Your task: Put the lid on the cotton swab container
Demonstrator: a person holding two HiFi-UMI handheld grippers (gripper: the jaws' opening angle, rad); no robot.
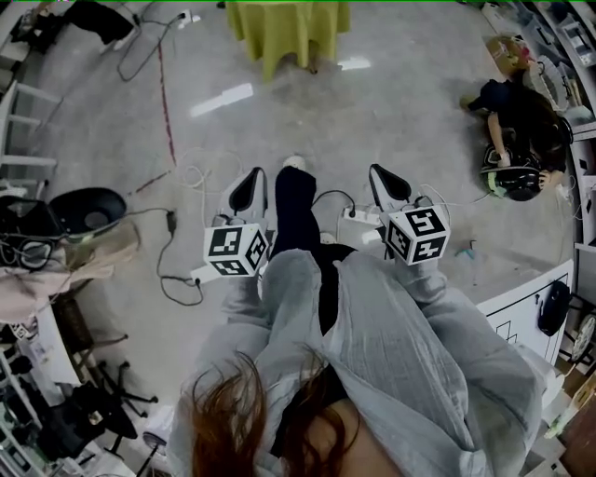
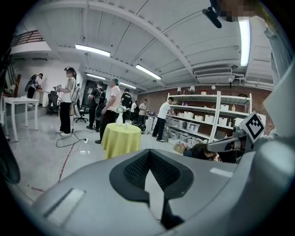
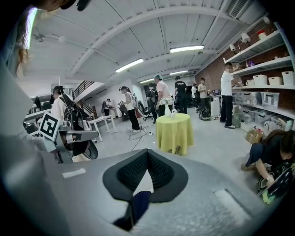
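Cotton swab container, lid: not found in any of the three views.

Left tongs point(image 1: 250, 191): held low in front of the body, pointing away over the floor point(image 1: 391, 102). Black pads closed tip to tip in the left gripper view point(image 2: 148, 154), nothing gripped; only floor seen through the narrow slit below the tips. Marker cube point(image 1: 236, 250) at the near end.

Right tongs point(image 1: 386, 182): level with the left, well apart from it. Pads likewise pressed together at the tips point(image 3: 147, 152), empty; dark trouser leg point(image 1: 293, 210) seen through the slit. Marker cube point(image 1: 417, 235) at the near end.

Between the two: trouser leg and white shoe tip. Grey sleeves point(image 1: 400, 335) behind both cubes.

Farther out: round counter under yellow cloth point(image 1: 284, 28) straight ahead, far, with a pale vessel on top. Loose cables point(image 1: 172, 252) on the floor to the left. Crouching person in dark clothes point(image 1: 517, 121) far right. White shelving with boxes point(image 2: 207, 115) along the brick wall on the right. Standing people beyond the counter.
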